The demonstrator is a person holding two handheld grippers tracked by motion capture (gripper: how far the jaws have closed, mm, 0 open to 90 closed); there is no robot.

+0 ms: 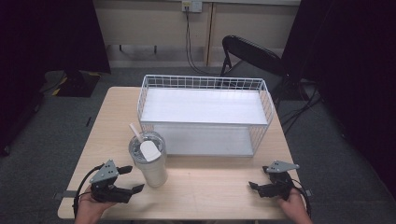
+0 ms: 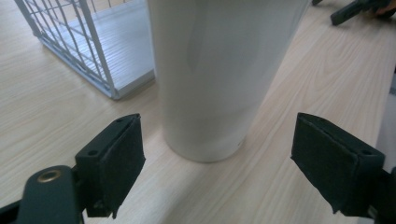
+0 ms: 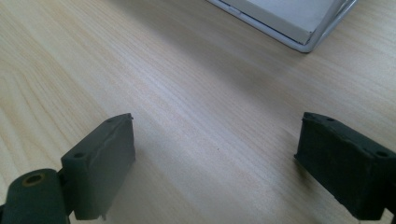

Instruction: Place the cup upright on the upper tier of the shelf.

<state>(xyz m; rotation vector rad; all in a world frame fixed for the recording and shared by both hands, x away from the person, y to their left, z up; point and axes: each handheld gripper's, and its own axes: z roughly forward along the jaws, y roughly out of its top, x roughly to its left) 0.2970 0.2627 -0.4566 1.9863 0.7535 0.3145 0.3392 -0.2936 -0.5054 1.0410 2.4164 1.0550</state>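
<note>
1. The wooden table [image 1: 210, 191] is the biggest thing here.
2. A white wire basket [image 1: 204, 114] sits on the table, behind the tumbler.
3. A black folding chair [image 1: 250, 58] stands on the floor, far behind the tumbler and past the basket.
4. The white tumbler [image 1: 150, 159] stands up straight, just in front of the basket's left corner. It has a lid and a straw [image 1: 135, 131].
5. The left gripper [image 1: 131, 179] is just to the left of the tumbler. Its jaws are wide apart, one on each side of the cup's bottom, and do not touch it.
6. The right gripper [image 1: 259, 178] is well off to the tumbler's right. Its jaws are spread wide over bare wood and hold nothing.
</note>
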